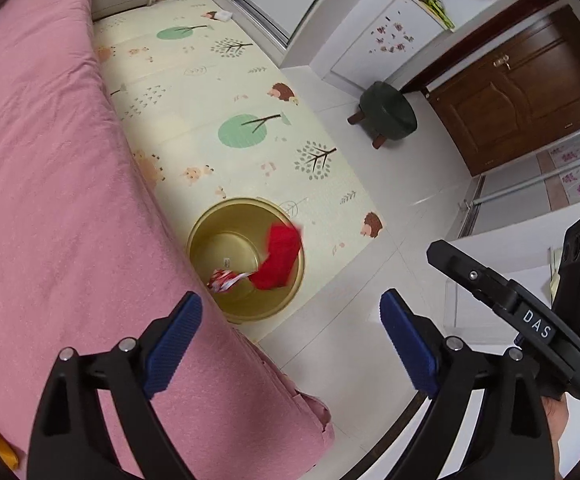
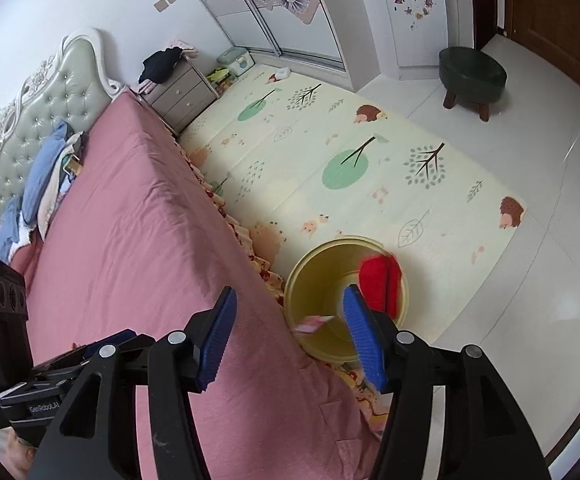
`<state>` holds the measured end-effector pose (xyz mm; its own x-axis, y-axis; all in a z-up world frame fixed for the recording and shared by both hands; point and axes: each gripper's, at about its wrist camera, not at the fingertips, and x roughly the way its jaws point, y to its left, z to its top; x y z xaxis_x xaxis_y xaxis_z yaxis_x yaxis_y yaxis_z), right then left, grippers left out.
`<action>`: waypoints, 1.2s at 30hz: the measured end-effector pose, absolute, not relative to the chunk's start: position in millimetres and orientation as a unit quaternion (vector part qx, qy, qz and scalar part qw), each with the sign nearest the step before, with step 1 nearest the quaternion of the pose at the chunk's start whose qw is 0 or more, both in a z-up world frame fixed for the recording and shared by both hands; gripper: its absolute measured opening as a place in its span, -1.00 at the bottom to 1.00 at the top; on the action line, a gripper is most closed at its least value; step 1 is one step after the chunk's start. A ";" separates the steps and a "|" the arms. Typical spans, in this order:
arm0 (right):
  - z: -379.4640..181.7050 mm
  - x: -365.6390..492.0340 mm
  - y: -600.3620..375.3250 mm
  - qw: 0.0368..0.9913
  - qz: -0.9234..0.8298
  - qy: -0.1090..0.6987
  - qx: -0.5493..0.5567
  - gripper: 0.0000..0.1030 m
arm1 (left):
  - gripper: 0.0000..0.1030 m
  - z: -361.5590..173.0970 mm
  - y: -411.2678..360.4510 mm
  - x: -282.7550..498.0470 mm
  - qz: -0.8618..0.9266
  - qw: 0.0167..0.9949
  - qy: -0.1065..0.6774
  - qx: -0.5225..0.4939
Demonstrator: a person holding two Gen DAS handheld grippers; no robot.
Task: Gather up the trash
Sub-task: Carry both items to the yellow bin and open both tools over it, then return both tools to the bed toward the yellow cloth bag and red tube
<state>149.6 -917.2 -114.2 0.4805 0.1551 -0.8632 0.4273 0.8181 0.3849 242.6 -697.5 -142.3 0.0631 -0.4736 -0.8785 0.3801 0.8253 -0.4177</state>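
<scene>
The left gripper [image 1: 292, 344] has its two blue pads spread wide apart with nothing between them. One pad [image 1: 174, 346] sits over the pink bedspread [image 1: 42, 184]; the other pad [image 1: 408, 346] hangs over the white floor tiles [image 1: 370, 320]. Ahead of the fingers, roughly in line with the gap, stands a yellow bin [image 1: 210, 224] on the play mat [image 1: 210, 92], tight against the edge of the bed. A red piece of trash [image 1: 280, 258], blurred, lies against the bin's far inner wall and reaches over the rim. A red-and-white wrapper [image 1: 224, 280] shows at the near side of the bin, closest to the pad over the bed. Whether either piece is touching the bin bottom cannot be told.

The right gripper [image 2: 290, 338] is also open, its pads parted and holding nothing. One pad [image 2: 216, 340] is over the bedspread [image 2: 130, 220]; the other pad [image 2: 364, 338] overlaps the bin [image 2: 314, 268] in this view. The red trash [image 2: 378, 280] appears just beyond that pad's tip, at the bin's far rim, and a pale pink scrap [image 2: 312, 323] lies between the two pads at the bin's near edge.

Further past the fingers stands a dark green stool [image 2: 472, 70] on the tiles, well apart from the bin.
</scene>
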 end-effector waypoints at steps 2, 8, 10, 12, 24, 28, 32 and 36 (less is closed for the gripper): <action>-113.5 148.5 -915.3 0.810 -0.082 0.501 0.294 0.07 | 0.76 -139.5 -691.5 240.9 -0.289 0.731 0.617 -0.039; -107.2 150.5 -893.9 0.810 -0.065 0.504 0.292 0.07 | 0.76 -134.1 -673.1 235.8 -0.283 0.731 0.618 -0.053; -103.5 150.7 -880.1 0.810 -0.053 0.506 0.292 0.07 | 0.76 -130.2 -661.6 232.5 -0.279 0.737 0.613 -0.056; -99.8 151.6 -862.3 0.812 -0.039 0.509 0.284 0.07 | 0.76 -124.8 -644.3 226.4 -0.274 0.742 0.609 -0.063; -98.6 149.1 -697.6 0.797 0.086 0.553 0.227 0.05 | 0.76 -127.6 -482.0 171.8 -0.184 0.762 0.611 -0.116; -102.6 139.9 -636.0 0.787 0.123 0.568 0.206 0.05 | 0.76 -130.5 -415.3 154.5 -0.142 0.765 0.612 -0.144; -110.4 131.8 -570.5 0.774 0.157 0.585 0.184 0.05 | 0.76 -135.2 -344.8 139.0 -0.101 0.768 0.610 -0.169; -119.3 125.2 -516.8 0.764 0.184 0.595 0.172 0.05 | 0.76 -144.3 -280.8 127.3 -0.066 0.765 0.612 -0.188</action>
<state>125.2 -516.8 -119.3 0.2254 0.4845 -0.8453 -0.0763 0.8737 0.4804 127.3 -280.8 -144.3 0.2424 -0.3304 -0.9122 -0.1291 0.9209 -0.3678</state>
